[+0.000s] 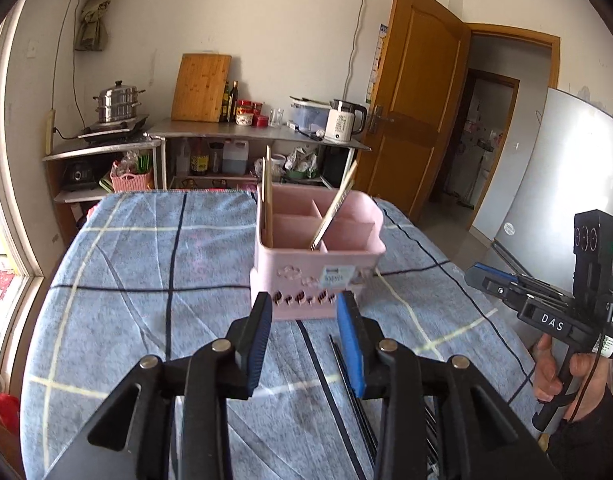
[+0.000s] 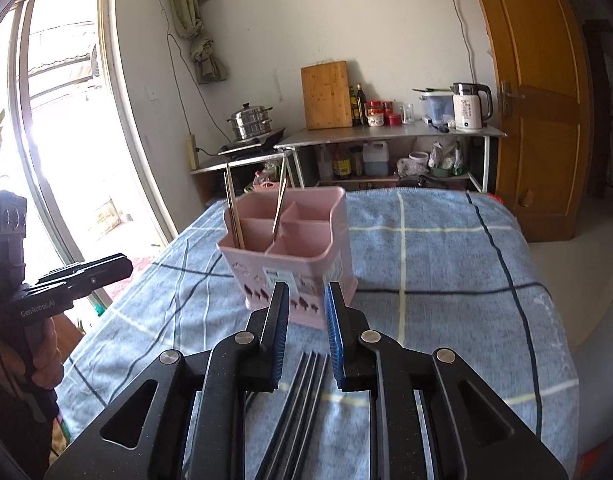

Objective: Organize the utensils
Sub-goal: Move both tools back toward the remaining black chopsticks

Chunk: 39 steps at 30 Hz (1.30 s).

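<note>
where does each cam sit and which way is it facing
Left wrist: on the left gripper, jaws open, facing the pink plastic utensil caddy on the blue checked cloth; the right gripper and its hand show at right.
Right wrist: on the right gripper, jaws open, facing the caddy; black chopsticks lie below.
Shared: caddy, cloth, both grippers.

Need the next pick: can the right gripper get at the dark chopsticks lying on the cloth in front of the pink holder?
Probably yes. The right gripper is open and empty, and the dark chopsticks lie just below its fingertips, nearer than the pink holder, with nothing between.
</note>
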Available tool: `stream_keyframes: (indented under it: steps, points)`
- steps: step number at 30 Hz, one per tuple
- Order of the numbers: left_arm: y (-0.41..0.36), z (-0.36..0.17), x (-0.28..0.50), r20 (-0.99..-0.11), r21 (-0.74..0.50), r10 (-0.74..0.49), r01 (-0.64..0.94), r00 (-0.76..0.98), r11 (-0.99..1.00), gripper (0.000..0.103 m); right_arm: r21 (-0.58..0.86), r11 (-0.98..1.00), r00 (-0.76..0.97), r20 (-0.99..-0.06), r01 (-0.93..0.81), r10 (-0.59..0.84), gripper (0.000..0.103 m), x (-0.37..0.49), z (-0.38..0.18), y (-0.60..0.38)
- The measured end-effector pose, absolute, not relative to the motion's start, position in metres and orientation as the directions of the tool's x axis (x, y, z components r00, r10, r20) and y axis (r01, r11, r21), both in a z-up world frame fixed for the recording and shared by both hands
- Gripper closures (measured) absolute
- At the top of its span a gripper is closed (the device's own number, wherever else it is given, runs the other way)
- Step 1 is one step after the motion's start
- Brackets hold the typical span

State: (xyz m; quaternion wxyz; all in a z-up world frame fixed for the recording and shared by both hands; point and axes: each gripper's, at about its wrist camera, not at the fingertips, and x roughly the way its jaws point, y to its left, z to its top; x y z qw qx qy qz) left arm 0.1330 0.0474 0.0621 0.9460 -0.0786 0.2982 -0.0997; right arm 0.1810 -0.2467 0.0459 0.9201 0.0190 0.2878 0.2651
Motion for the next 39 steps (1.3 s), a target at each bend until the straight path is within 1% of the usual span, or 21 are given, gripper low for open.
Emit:
stream_keyframes:
  steps: [7, 13, 16, 28, 32, 39]
  points:
    - [0.015, -0.001, 0.131, -0.672, -0.226, -0.285, 0.178, 0.684, 0.958, 0.068, 0.223, 0.865, 0.616, -0.624, -0.449, 0.481, 0.084, 0.168, -0.01, -0.256]
    - [-0.005, -0.031, 0.141, -0.729, -0.24, -0.303, 0.185, 0.613, 0.953, 0.068, 0.212, 0.87, 0.564, -0.688, -0.445, 0.456, 0.084, 0.169, -0.04, -0.252]
    - [-0.014, -0.039, 0.147, -0.75, -0.22, -0.292, 0.192, 0.593, 0.956, 0.068, 0.208, 0.869, 0.543, -0.71, -0.448, 0.45, 0.084, 0.173, -0.05, -0.248]
    - [-0.028, -0.055, 0.16, -0.793, -0.186, -0.256, 0.181, 0.553, 0.966, 0.068, 0.192, 0.873, 0.51, -0.747, -0.448, 0.426, 0.084, 0.181, -0.069, -0.236]
    - [-0.028, -0.056, 0.161, -0.792, -0.184, -0.253, 0.178, 0.555, 0.967, 0.067, 0.185, 0.873, 0.508, -0.751, -0.451, 0.421, 0.084, 0.183, -0.071, -0.234]
    - [-0.03, -0.056, 0.161, -0.794, -0.16, -0.228, 0.169, 0.564, 0.973, 0.064, 0.148, 0.879, 0.517, -0.76, -0.453, 0.395, 0.084, 0.182, -0.071, -0.228]
